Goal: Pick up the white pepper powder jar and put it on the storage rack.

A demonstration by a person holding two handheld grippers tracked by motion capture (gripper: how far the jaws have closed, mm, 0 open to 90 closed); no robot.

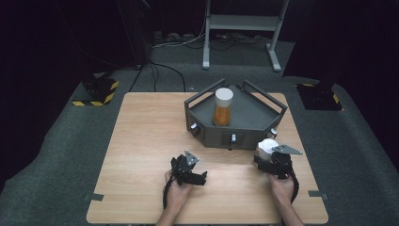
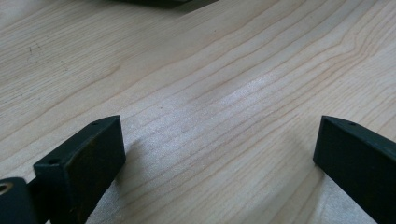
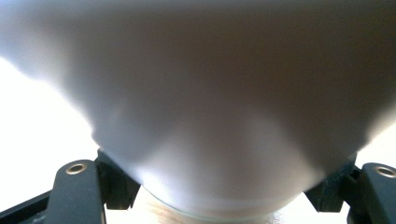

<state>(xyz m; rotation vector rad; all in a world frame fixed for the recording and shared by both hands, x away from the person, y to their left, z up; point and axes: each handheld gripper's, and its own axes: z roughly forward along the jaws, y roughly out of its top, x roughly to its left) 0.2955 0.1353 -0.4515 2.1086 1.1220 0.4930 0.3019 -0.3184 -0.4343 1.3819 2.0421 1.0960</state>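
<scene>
A jar with a white cap point(image 1: 266, 147) stands on the table just in front of the grey tray's right corner. My right gripper point(image 1: 268, 156) is shut on it. In the right gripper view the white cap point(image 3: 210, 93) looms close and blurred, a strip of clear glass shows under it, and the black jaws press on both sides of my right gripper point(image 3: 229, 191). A second jar point(image 1: 222, 107) with orange contents and a white cap stands upright in the tray point(image 1: 244, 137). My left gripper point(image 1: 200, 177) rests open on the wood at centre; my left gripper point(image 2: 219, 140) has only bare table between its jaws.
The dark grey tray has raised rails and small knobs on its front wall. The wooden table point(image 1: 141, 141) is ringed by grey carpet. A metal stand point(image 1: 242, 23) and cables lie on the floor behind, and hazard-striped bases sit at both far sides.
</scene>
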